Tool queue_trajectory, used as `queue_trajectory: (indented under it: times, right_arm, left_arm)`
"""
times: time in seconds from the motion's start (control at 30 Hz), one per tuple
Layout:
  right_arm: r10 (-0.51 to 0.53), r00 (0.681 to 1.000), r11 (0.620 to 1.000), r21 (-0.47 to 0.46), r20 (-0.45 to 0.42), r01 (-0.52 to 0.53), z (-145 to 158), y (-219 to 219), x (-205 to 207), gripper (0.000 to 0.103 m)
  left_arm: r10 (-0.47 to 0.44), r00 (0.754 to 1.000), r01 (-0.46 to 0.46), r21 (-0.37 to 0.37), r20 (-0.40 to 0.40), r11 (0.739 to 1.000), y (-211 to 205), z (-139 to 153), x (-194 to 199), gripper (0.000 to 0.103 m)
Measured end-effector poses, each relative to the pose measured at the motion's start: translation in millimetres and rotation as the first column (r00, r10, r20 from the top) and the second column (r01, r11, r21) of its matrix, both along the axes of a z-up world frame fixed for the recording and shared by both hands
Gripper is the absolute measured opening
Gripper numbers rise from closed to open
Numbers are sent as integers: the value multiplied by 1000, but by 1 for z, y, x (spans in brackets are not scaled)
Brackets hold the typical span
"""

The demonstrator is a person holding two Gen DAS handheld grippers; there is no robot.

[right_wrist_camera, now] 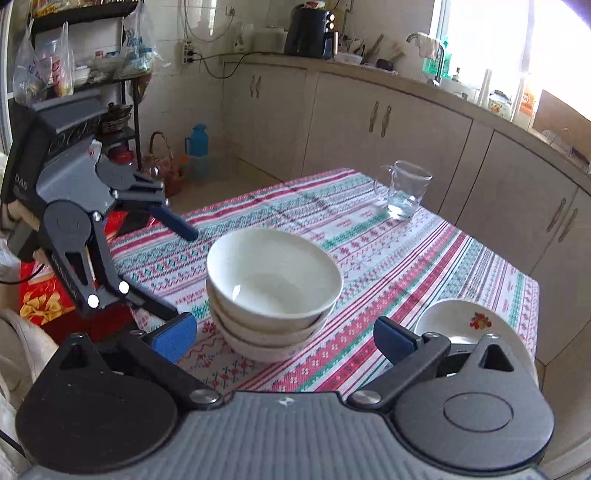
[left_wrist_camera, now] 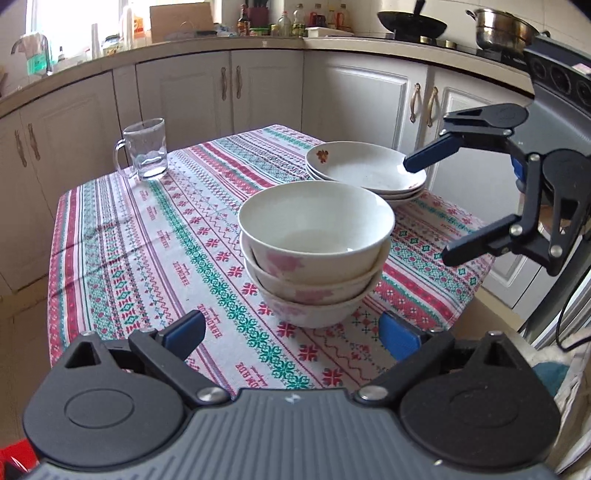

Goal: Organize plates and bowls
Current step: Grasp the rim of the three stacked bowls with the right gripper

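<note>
Three white bowls with pink flowers (left_wrist_camera: 314,240) sit nested in a stack in the middle of the patterned tablecloth (left_wrist_camera: 147,240). Behind them to the right is a stack of shallow white plates (left_wrist_camera: 365,171) with a small flower print. My left gripper (left_wrist_camera: 291,336) is open just in front of the bowl stack, with nothing between its blue pads. My right gripper (left_wrist_camera: 428,210) is open at the right, one fingertip over the plates' rim. In the right wrist view, the bowls (right_wrist_camera: 273,280) lie ahead of the open right gripper (right_wrist_camera: 284,341), the plates (right_wrist_camera: 461,321) are partly hidden at lower right, and the left gripper (right_wrist_camera: 183,273) is at left.
A glass mug (left_wrist_camera: 146,151) stands near the table's far left corner, also seen as the mug (right_wrist_camera: 404,192) in the right wrist view. White cabinets (left_wrist_camera: 258,88) ring the table. A pan (left_wrist_camera: 412,22) and a pot (left_wrist_camera: 504,27) sit on the stove. A red box (right_wrist_camera: 40,299) is on the floor.
</note>
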State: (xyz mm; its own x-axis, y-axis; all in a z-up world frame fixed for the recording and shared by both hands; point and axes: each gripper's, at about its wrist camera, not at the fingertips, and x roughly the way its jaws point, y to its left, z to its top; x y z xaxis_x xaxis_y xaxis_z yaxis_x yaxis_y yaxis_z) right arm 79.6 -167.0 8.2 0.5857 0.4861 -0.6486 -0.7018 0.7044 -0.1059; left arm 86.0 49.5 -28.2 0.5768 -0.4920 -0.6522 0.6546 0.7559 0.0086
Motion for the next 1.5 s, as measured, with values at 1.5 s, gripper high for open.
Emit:
queue_trajectory:
  times: [1.5]
  right_arm:
    - [244, 951, 960, -91, -188, -264, -58, 38, 73, 98]
  left_arm:
    - [-467, 877, 475, 53, -113, 878, -21, -31, 79, 82]
